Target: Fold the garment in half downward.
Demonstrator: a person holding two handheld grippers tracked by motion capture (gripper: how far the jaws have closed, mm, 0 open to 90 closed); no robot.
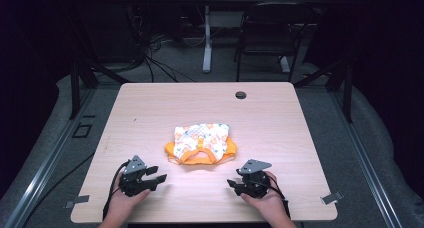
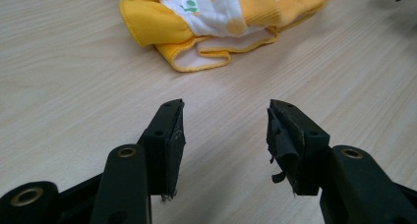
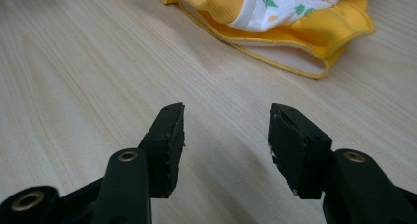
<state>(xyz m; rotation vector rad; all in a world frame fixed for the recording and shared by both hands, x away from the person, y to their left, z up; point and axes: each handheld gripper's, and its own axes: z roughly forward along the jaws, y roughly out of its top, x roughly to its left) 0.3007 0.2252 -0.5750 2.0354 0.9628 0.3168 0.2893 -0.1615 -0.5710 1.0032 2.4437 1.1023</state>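
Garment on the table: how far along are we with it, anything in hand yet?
Nothing looks done yet: the yellow and white garment lies bunched mid-table, untouched. In hand: nothing. The left gripper and right gripper are both open, resting on the wood short of the cloth, jaws empty in both gripper views. Grasping and any handling are all left.

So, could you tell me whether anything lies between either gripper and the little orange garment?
Nothing visible does. Bare wooden table separates the open left gripper and the open right gripper from the garment; both gripper views show bare wood ahead of the jaws up to its yellow hem.
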